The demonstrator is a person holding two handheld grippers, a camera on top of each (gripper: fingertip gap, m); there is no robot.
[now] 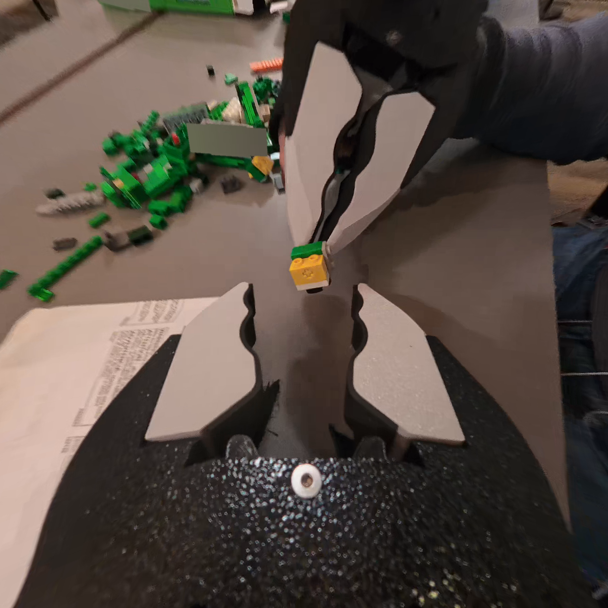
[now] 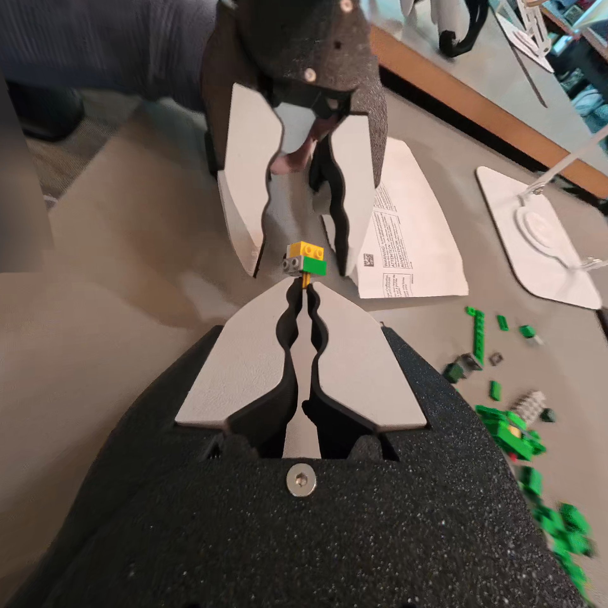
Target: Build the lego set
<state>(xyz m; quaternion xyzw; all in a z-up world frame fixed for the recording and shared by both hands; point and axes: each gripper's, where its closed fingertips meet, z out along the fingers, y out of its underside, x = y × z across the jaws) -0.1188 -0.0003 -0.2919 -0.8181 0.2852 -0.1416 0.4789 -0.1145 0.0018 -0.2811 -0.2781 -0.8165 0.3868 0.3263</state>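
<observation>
A small lego assembly of a yellow brick, a green piece and grey parts hangs in the air above the grey table. My right gripper comes in from the top of the left wrist view and is shut on it. In the right wrist view the right gripper pinches a thin yellow part under the assembly. My left gripper is open and empty. Its fingertips sit just short of the assembly, one to each side. It faces me in the right wrist view.
A pile of green lego parts lies at the left; it also shows in the right wrist view. A printed paper sheet lies under my left gripper. A white pad with a clear stand sits beyond. A person's dark sleeve is at the upper right. Left and right tips are no more than a few centimetres apart.
</observation>
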